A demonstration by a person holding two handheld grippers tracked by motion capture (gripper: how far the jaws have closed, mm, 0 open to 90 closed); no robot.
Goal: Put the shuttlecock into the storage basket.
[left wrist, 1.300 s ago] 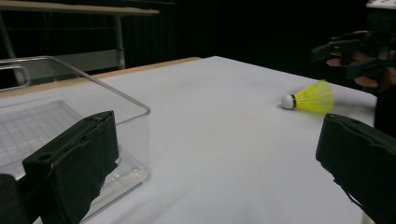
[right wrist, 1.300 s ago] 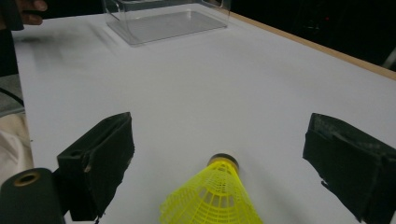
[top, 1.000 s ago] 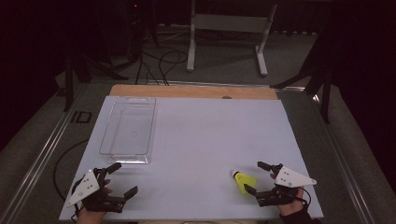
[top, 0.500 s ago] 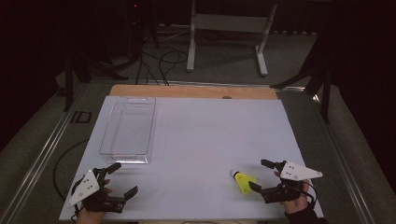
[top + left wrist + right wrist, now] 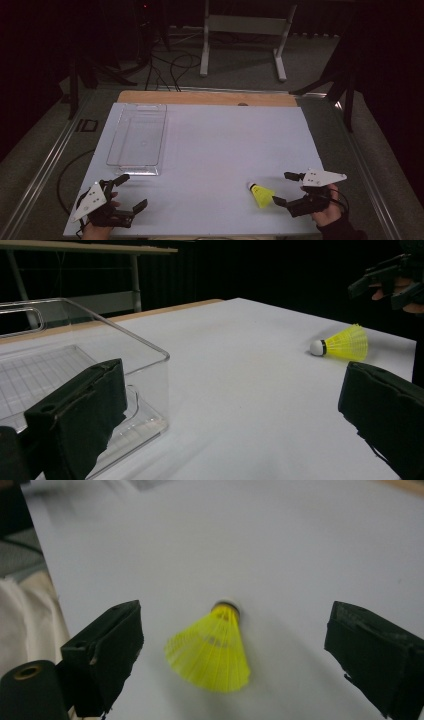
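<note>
At seven o'clock on the tabletop (image 5: 210, 150), the left claw (image 5: 131, 191) gapes wide, empty, below the clear tray (image 5: 137, 139). At five o'clock the yellow shuttlecock (image 5: 262, 195) lies just before the wide-open, empty right claw (image 5: 284, 189).

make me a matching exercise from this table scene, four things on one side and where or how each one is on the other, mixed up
Things:
1. shuttlecock
2. clear tray
3. left gripper
4. right gripper

States:
A. empty, on the left half of the white board
B. lying on its side, white cork pointing away from the right gripper
C. open, near the board's front left corner, nothing between its jaws
D. open, its jaws either side of the yellow skirt, not touching it

Pairs: 1-B, 2-A, 3-C, 4-D
</note>
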